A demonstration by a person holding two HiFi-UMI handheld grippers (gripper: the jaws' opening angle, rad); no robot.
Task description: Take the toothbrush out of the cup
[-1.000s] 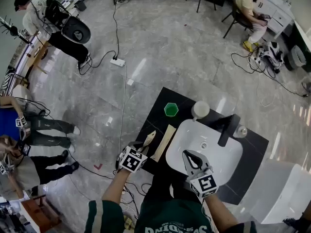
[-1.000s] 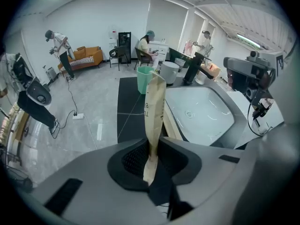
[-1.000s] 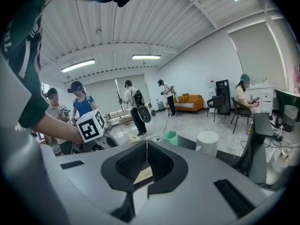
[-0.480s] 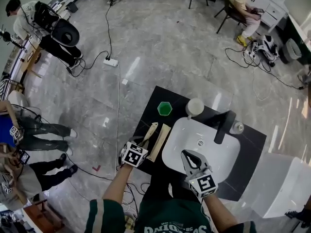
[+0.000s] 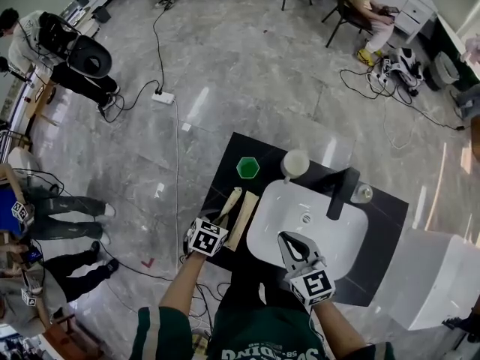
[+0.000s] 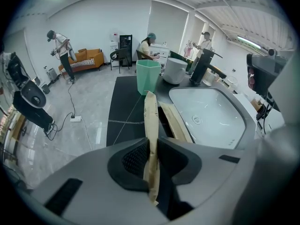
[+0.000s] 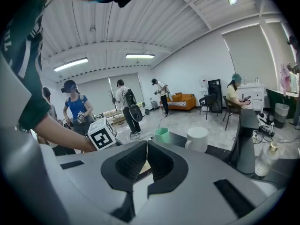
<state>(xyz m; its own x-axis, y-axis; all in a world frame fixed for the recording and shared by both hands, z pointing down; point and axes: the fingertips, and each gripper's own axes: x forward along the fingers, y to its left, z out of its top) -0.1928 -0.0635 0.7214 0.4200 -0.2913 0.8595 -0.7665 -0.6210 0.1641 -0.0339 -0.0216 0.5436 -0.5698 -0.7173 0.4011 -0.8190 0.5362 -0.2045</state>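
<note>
Black table (image 5: 379,240): carries a white sink (image 5: 337,235) set into it, with a dark faucet (image 5: 341,192) at the far rim and a small clear bottle (image 5: 363,194) just beside the faucet.
Green cup (image 5: 247,167): six-sided, upright on the far left part of the table, with nothing seen standing in it.
White mug (image 5: 295,163): upright, near the green cup, at the sink's far rim.
Toothbrush (image 6: 151,121): in a brown paper sleeve, out of the cup and held in the left claw. In the head view it (image 5: 231,201) slants over the left strip of the table, between the cup and the person, its far end pointing toward the cup. Whether that end touches the table cannot be told.
Paper packet (image 5: 244,217): a second long brown piece, flat on the table between the held toothbrush and the sink's left rim, apart from the claw.
Left claw (image 6: 151,146): nearly closed, both pads pressed on the paper sleeve near its close end, angled steeply down over the table's left edge.
Right claw (image 7: 146,161): jaws together with nothing between them, held over the near side of the sink (image 7: 140,191) and tilted a little down toward the mug and cup.
Floor (image 5: 247,66): grey polished stone, with cables and a white power strip (image 5: 163,97).
People: several stand at the left of the room and one sits at the far right.
</note>
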